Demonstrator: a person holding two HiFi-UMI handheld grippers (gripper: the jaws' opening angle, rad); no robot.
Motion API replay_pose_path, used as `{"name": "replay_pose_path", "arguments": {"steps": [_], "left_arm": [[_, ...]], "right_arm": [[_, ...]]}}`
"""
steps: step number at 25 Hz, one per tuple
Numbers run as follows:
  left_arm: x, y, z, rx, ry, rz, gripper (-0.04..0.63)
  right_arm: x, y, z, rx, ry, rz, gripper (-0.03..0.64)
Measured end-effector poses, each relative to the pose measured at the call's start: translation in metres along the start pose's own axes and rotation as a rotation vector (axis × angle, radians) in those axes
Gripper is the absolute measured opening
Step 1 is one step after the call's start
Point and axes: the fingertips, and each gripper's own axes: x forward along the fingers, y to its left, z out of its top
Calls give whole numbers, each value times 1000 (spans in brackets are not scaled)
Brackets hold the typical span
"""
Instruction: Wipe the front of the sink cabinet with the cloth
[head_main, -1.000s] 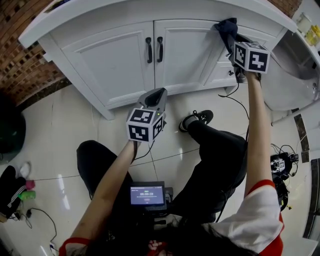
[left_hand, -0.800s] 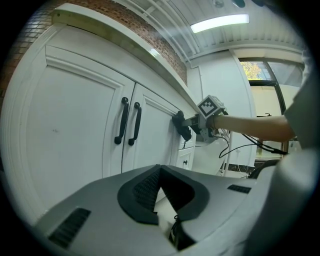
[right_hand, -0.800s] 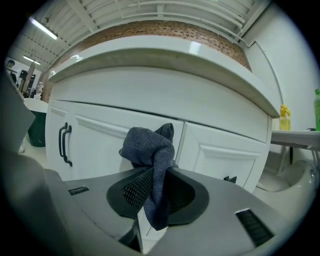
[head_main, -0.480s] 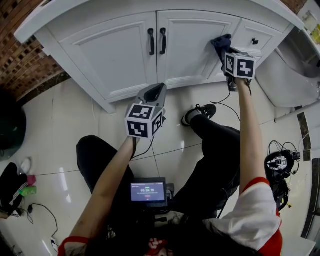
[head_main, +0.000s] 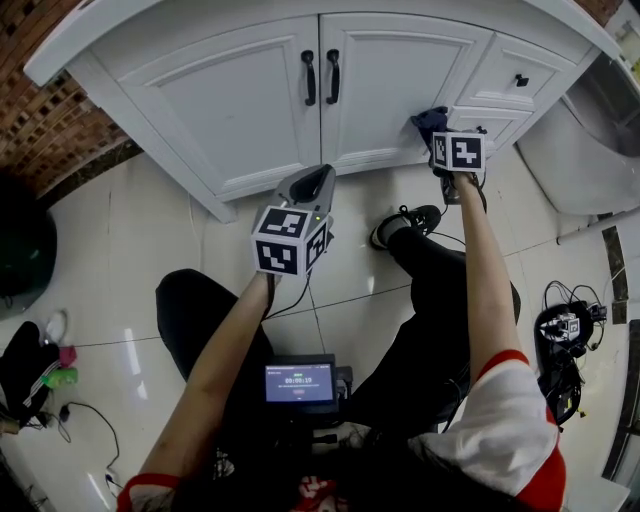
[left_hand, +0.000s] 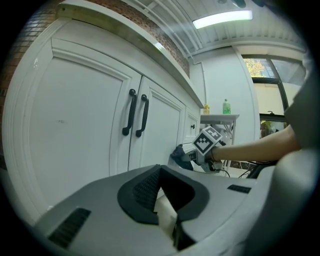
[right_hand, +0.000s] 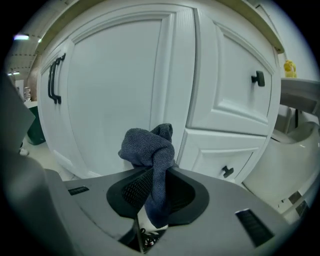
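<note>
Head view: right hand-held gripper (right_hand: 152, 192) clamped on blue cloth (right_hand: 146, 146), pressed low on sink cabinet (head_main: 150, 140) right door (head_main: 390, 80), beside drawers (head_main: 515, 75); left hand-held gripper (left_hand: 161, 197) closed, empty; wiping mid-course, left door (head_main: 225, 100) and drawers probably outstanding

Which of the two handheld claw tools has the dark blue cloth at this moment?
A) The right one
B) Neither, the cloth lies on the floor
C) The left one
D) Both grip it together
A: the right gripper is shut on the cloth, holding it up close to the white cabinet front, while the left gripper has nothing between its jaws and hangs back from the doors.
</note>
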Motion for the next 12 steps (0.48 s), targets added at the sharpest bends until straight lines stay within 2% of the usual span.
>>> {"name": "replay_pose_path", "arguments": {"steps": [12], "left_arm": [[9,14,-16,-16,24,8,35]], "right_arm": [[60,25,-100,-3,229,1,81]]}}
